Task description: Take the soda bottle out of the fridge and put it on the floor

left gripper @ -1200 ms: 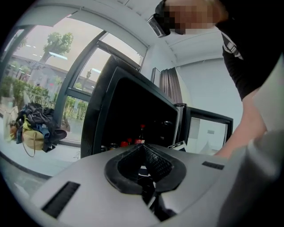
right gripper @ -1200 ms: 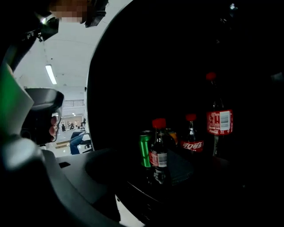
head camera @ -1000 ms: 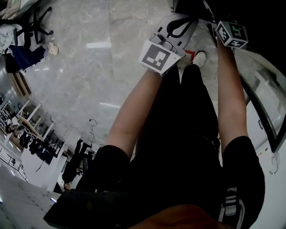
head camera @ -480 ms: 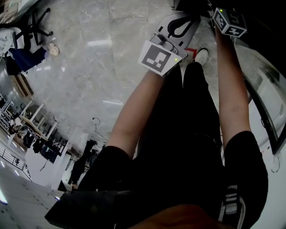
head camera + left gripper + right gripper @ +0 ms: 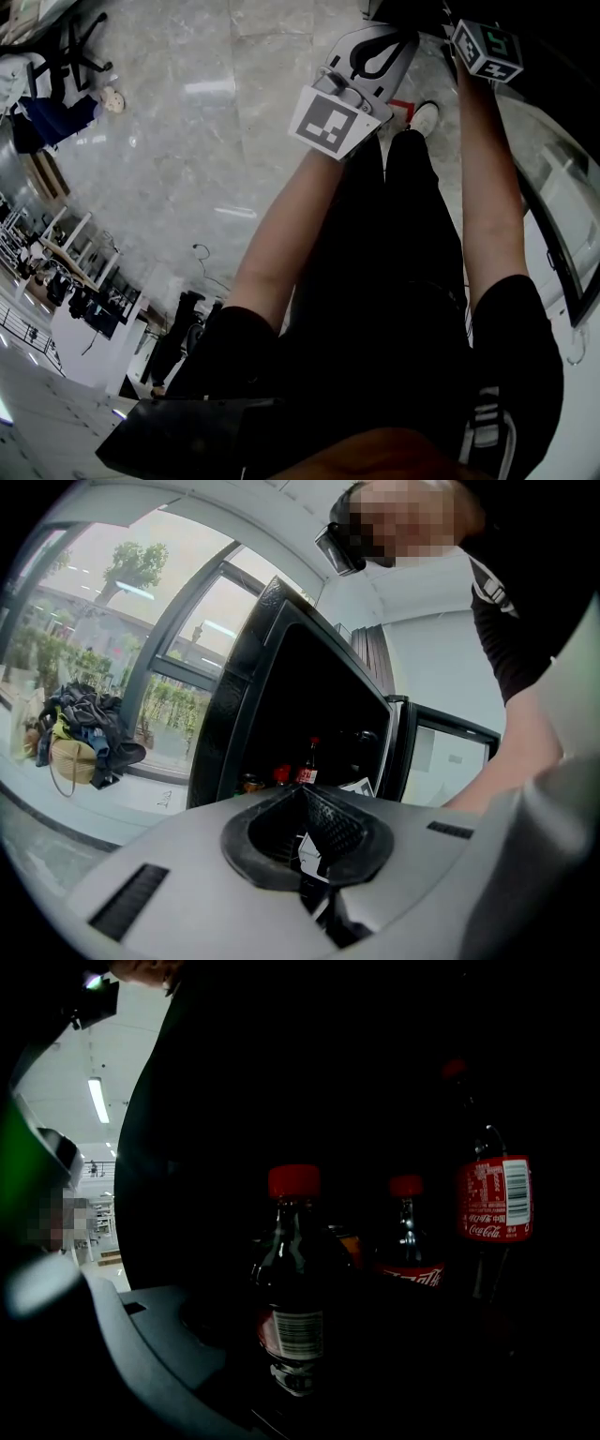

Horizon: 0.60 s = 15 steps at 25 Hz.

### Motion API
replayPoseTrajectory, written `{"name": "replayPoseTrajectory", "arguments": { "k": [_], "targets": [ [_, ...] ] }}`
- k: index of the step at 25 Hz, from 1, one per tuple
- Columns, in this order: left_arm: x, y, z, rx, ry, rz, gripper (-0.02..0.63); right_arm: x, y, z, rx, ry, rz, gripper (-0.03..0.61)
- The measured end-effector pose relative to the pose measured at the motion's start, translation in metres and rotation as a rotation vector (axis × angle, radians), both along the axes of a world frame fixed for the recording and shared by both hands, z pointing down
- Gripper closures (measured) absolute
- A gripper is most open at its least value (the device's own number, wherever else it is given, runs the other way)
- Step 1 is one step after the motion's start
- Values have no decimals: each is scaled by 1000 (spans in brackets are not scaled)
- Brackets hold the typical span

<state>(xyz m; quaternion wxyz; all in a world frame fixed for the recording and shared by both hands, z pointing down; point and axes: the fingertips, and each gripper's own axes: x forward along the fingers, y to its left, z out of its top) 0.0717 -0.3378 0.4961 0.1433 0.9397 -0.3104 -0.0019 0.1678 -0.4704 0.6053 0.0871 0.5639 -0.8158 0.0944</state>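
Observation:
In the right gripper view a dark soda bottle (image 5: 292, 1279) with a red cap stands close in front inside the unlit fridge. My right gripper (image 5: 305, 1363) reaches toward it. Its left jaw sits off to the bottle's left with a dark gap, and its right jaw is lost in the dark. From the head view only that gripper's marker cube (image 5: 486, 52) shows, at the black fridge opening (image 5: 403, 11). My left gripper (image 5: 405, 39) hangs outside the fridge (image 5: 281, 686), its pads (image 5: 323, 827) pressed together on nothing.
Two more red-labelled bottles (image 5: 492, 1194) (image 5: 408, 1232) stand behind the near one. The fridge's glass door (image 5: 553, 216) swings open at my right. Grey marble floor (image 5: 187, 141) spreads left of my legs and shoe (image 5: 424, 117). A pile of bags and clothes (image 5: 84, 742) lies by the window.
The right gripper's cube has shifted slightly up, toward the fridge opening. The left gripper has stayed where it was.

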Motion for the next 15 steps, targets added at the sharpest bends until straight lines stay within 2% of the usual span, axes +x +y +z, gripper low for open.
{"name": "replayPoseTrajectory", "arguments": {
  "k": [15],
  "targets": [
    [9,14,-27,37,13,-35,612,-18,46,-69,61,-25,-95,261]
  ]
}}
